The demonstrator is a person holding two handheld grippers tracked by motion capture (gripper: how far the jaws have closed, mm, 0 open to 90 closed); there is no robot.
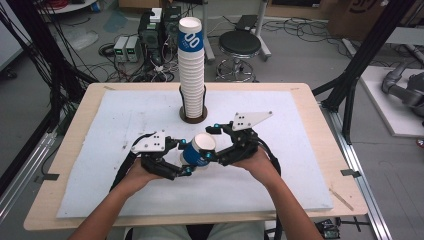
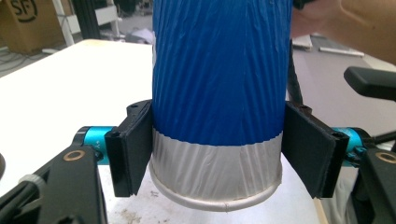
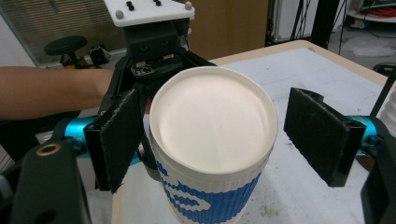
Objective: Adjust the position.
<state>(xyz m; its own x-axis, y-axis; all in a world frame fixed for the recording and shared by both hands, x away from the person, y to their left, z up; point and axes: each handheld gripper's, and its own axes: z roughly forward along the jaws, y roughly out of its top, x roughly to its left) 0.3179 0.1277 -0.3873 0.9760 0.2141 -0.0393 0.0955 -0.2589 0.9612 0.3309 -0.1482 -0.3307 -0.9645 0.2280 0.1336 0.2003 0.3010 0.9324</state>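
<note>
holding the blue-and-white paper cup (image 1: 198, 150) off the surface (image 1: 100, 165), between the two hands, looks like a hand-over from one side to the other. the cup lies tilted, its open mouth turned up toward the person's right and its base toward the left, just in front of the tall stack of paper cups (image 1: 191, 67) that stands in a dark ring holder (image 1: 193, 116) near the middle of the surface.

the left hand-held gripper (image 1: 186, 161) has the cup. in the left gripper view both black pads (image 2: 133, 144) press on the ribbed wall right where the blue sleeve meets the white band at the base, so the cup (image 2: 219, 93) is pinched across its narrow end. that low grip makes sense: it leaves the rim free for the other side and for later nesting or setting down.

the right hand-held gripper (image 1: 214, 150) stands open around the cup's mouth. in the right gripper view its far pad (image 3: 322, 133) is clearly apart from the rim, and the near pad (image 3: 116, 137) sits just beside the wall with a sliver of gap, so nothing is clamped there. the cup (image 3: 212, 135) sits between those jaws with the white inside facing the camera, and the left hand-held gripper shows behind it.

my reading is that the right side has let go so the left can carry the cup alone; with only a pinch at the base, a tilted cup could pivot, so a steady, slow move would suit.
</note>
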